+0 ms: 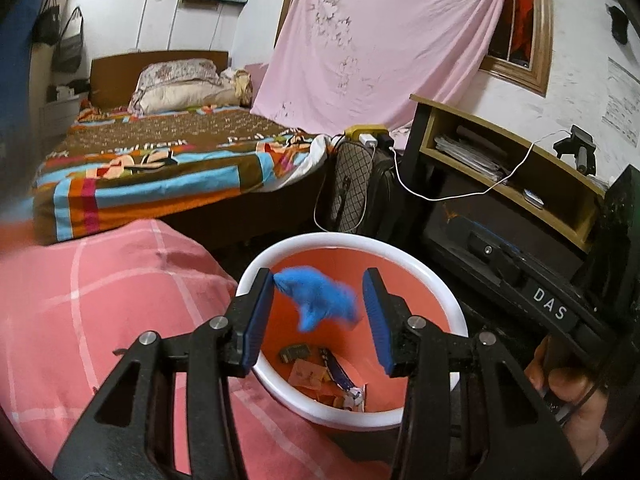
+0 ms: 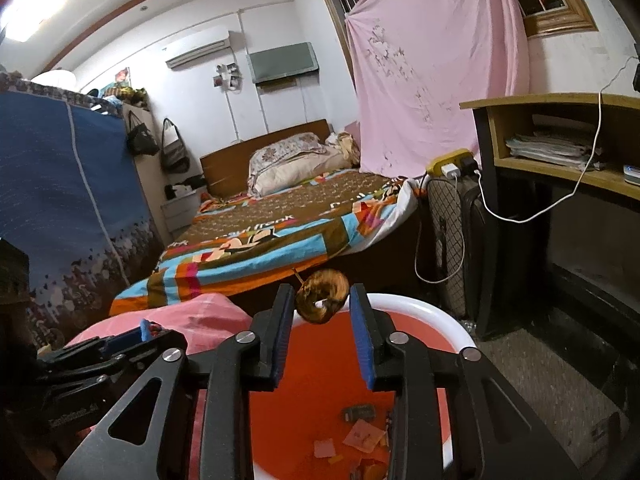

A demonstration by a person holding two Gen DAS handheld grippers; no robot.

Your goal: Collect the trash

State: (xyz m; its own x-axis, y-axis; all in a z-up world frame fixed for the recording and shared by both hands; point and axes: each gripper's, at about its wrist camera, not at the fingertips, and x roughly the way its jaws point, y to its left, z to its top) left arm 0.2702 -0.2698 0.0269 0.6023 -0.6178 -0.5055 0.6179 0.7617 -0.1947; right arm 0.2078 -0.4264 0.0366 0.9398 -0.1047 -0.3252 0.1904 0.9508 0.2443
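Lower centre of both views, an orange bin [image 1: 448, 300] with scraps is seen. Left gripper [image 1: 318, 320]: jaws wide apart, blurred blue scrap [image 1: 320, 300] between, grip unclear. Right gripper [image 2: 322, 340]: jaws apart, brown peel [image 2: 322, 296] at the tips, contact unclear.

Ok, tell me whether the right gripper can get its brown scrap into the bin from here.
Probably yes. The right gripper is open above the orange bin, the brown scrap sits between its fingers, and nothing seems to lie between the scrap and the bin's open mouth.

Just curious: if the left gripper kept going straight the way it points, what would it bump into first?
Probably the blue scrap between the left gripper's open jaws, then the bin's orange inside; depth is hard to judge.
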